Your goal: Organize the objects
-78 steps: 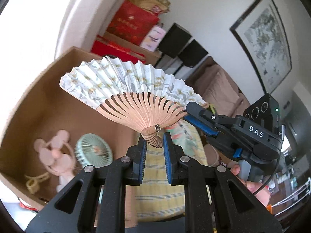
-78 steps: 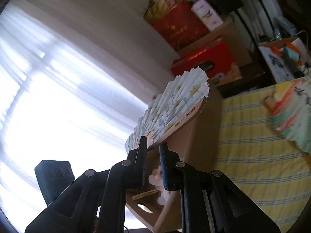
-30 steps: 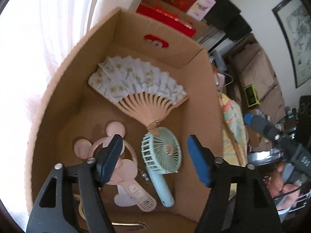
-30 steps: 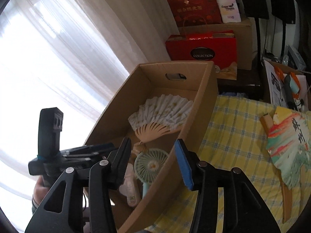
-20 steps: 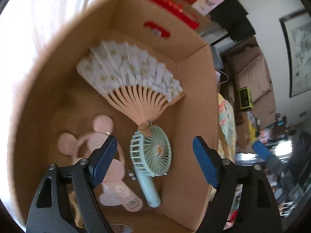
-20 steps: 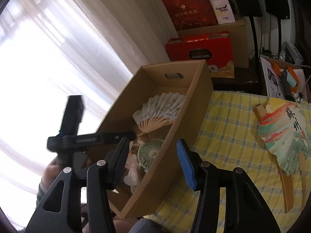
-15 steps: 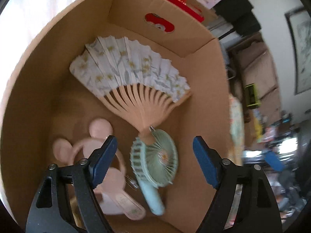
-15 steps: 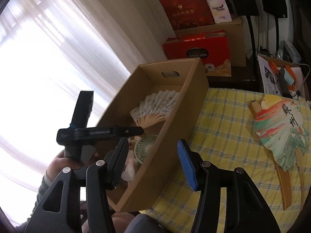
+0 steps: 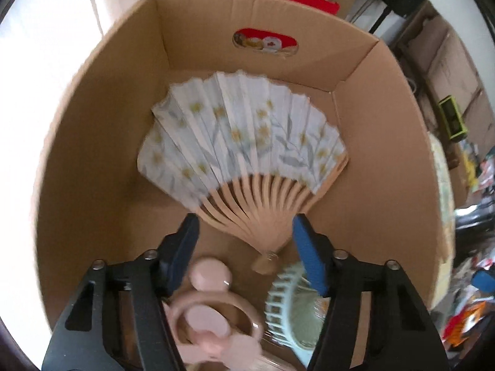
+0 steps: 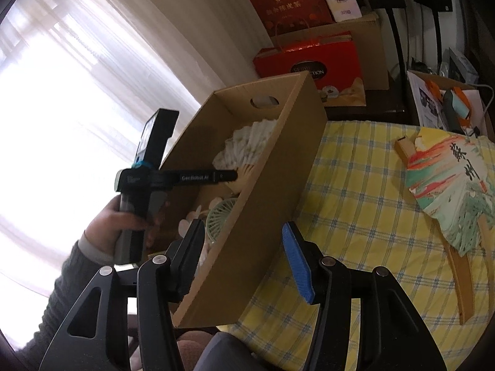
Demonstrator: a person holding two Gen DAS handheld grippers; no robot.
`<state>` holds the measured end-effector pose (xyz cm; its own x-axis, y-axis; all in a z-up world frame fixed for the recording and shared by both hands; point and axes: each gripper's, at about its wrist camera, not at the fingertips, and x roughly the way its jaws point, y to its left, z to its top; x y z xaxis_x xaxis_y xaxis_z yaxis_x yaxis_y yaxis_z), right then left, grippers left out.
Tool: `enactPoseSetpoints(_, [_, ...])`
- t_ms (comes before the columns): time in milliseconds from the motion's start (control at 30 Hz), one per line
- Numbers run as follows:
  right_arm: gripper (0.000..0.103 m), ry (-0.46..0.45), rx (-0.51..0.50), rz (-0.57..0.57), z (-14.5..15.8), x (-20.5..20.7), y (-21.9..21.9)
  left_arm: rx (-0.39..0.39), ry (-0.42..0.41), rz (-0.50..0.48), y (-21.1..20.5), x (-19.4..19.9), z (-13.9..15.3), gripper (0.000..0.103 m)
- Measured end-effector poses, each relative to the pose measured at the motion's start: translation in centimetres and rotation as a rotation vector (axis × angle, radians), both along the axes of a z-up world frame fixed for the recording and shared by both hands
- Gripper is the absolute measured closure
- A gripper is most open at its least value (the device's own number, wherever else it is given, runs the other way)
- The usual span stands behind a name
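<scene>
Sheer white curtains fill the window side of the room, glowing with daylight, and against the wall behind stand red gift boxes and a brown carton. Nearer, a yellow checked cloth covers the surface, and on it sits an open cardboard box with an oval hand-hole in its far end wall.

Inside the box, the white folding fan lies spread open and flat on the floor. Its long axis runs along the box: the pleated paper arc, printed with yellow flowers and grey leaves, faces the far end with the hand-hole, while its wooden ribs converge to a pivot pointing back toward the near end. Just beside that pivot lie a pink handheld fan with round ears and a mint-green handheld fan, both partly hidden.

The left gripper hangs over the box pointing steeply down; its jaws have just been closing but stand about half apart, empty, with the ribs of the fan seen between them below. The right gripper hovers at the box's near corner, jaws likewise half apart, gripping nothing.

Out on the cloth, well apart from the box, a second painted fan lies open, its handle toward the near edge.
</scene>
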<state>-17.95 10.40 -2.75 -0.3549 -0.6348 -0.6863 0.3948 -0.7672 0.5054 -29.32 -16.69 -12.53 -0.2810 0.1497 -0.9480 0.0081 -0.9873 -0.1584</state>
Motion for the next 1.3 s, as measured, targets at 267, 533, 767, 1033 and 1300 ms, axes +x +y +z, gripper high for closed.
enactPoseSetpoints(267, [0.048,0.004,-0.007,-0.025,0.2,0.3,1.4,0.103,0.038,0.082,-2.5,2.2,1.5,0.035])
enactPoseSetpoints(533, [0.039,0.052,0.093,-0.093,0.1,0.3,2.8,0.149,0.126,0.105,-1.3,5.5,4.9,0.026])
enactPoseSetpoints(767, [0.033,0.059,0.150,-0.147,-0.5,0.5,4.6,0.198,0.191,0.077,1.4,9.2,6.8,0.014])
enactPoseSetpoints(1033, [0.021,0.094,0.199,-0.208,0.3,1.5,6.8,0.163,0.231,0.019,5.3,11.3,8.2,0.011])
enactPoseSetpoints(1300, [0.000,0.125,0.235,-0.276,0.9,2.6,9.7,0.124,0.294,-0.017,8.4,13.1,10.2,0.000])
